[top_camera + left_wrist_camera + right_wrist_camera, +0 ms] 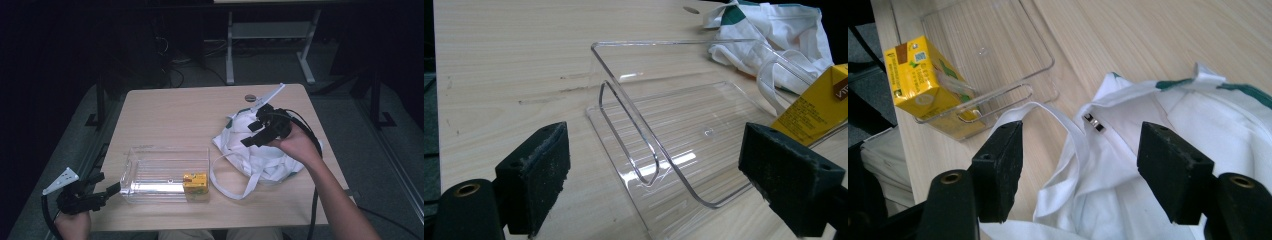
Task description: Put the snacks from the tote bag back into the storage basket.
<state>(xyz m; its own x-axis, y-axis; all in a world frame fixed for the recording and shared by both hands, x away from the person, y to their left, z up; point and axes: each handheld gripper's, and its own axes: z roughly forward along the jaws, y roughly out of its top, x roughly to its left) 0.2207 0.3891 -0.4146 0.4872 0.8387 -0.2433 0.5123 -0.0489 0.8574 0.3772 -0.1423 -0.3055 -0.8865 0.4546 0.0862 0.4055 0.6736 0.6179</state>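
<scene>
down at 7 o'clock the left gripper (114,189) sits low by the table edge, jaws wide and holding nothing, aimed at the clear box (165,174). one yellow juice box (195,183) stands in the box's near right corner, so i think that part is done. at 3 o'clock lies the white bag (260,150), maybe next. the right gripper (248,134) hangs over it, tipped down, jaws wide, nothing held.
</scene>
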